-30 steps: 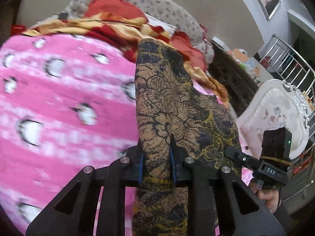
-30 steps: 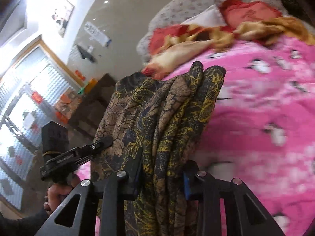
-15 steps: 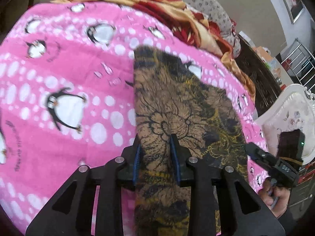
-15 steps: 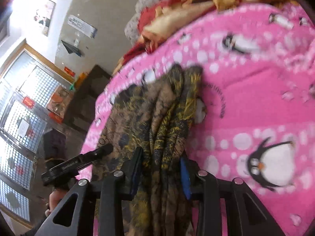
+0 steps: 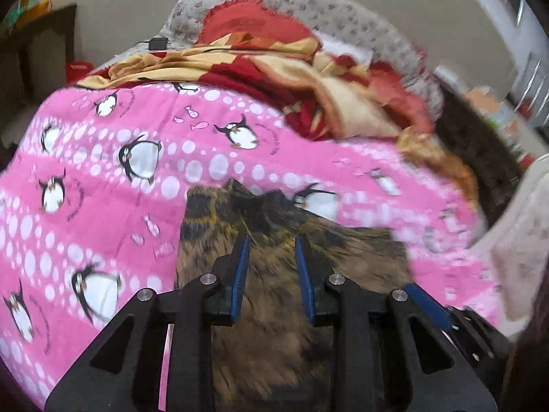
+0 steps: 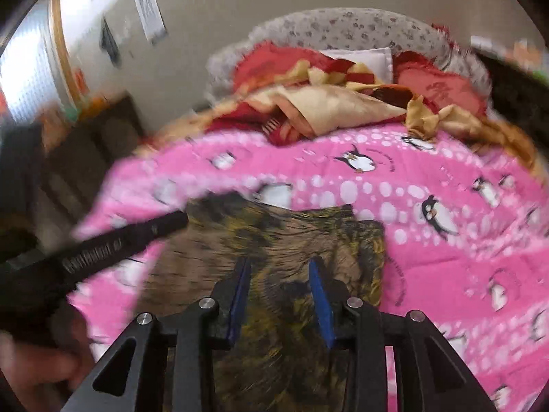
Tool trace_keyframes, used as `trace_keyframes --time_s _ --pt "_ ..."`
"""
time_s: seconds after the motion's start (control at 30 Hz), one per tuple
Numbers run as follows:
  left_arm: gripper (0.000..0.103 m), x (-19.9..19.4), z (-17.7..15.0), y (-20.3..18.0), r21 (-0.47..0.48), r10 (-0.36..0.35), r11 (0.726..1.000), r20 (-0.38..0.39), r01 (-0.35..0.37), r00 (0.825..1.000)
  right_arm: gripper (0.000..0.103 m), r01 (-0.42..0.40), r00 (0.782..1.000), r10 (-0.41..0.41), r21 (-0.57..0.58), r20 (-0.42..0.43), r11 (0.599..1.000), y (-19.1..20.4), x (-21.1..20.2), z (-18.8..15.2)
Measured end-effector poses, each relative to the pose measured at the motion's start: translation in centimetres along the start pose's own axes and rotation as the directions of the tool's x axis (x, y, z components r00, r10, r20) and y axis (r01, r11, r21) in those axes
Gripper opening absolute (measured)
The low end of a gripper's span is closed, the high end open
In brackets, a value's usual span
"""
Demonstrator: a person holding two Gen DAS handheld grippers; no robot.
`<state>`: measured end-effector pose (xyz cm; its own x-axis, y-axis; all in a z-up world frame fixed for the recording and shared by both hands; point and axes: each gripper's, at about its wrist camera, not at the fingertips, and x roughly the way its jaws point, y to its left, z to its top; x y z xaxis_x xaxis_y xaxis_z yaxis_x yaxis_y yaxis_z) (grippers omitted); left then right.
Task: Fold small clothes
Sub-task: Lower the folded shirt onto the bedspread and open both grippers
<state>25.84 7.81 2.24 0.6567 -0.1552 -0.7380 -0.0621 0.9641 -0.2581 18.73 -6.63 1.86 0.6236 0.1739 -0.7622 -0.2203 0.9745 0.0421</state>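
Since a second ago the cloth [image 5: 274, 274] has come down from hanging in the air and now lies spread on the pink blanket [image 5: 103, 171]. The left gripper [image 5: 271, 240] and right gripper [image 6: 279, 264] sit over its near edge, blue pads apart with fabric showing between them; whether they still pinch it is blurred, so I cannot tell.

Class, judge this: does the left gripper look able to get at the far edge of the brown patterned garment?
Probably yes: the left gripper sits over the garment, and its far edge lies uncovered on the pink blanket.
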Motion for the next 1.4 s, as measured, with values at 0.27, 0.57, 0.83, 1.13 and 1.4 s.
trace_keyframes --time_s 0.27,0.57,0.83,1.13,1.4 --pt "0.026 5.7 -0.7 0.6 0.079 0.097 0.992 -0.038 -0.093 0.995 0.034 0.043 0.998 -0.043 -0.01 -0.04 0.999 -1.2 6.0 -0.1" --pt "0.026 6.3 -1.3 0.8 0.086 0.092 0.992 -0.009 -0.091 0.996 0.036 0.001 1.0 -0.001 0.01 0.005 1.0 -1.7 5.9 -0.6" --pt "0.026 6.1 -1.4 0.9 0.072 0.075 0.995 -0.009 -0.074 0.997 0.037 -0.041 0.999 0.041 0.031 -0.013 0.999 -2.3 3.9 -0.2" --pt "0.026 -1.3 -2.2 2.5 0.08 -0.017 0.997 -0.008 0.018 1.0 0.037 -0.068 0.997 0.069 -0.057 0.025 0.996 -1.6 -5.4 -6.2" --pt "0.026 -9.9 -14.0 3.4 0.128 -0.092 0.986 -0.106 0.105 0.99 0.037 -0.108 0.993 0.1 -0.142 -0.065 0.984 0.3 -6.9 -13.8"
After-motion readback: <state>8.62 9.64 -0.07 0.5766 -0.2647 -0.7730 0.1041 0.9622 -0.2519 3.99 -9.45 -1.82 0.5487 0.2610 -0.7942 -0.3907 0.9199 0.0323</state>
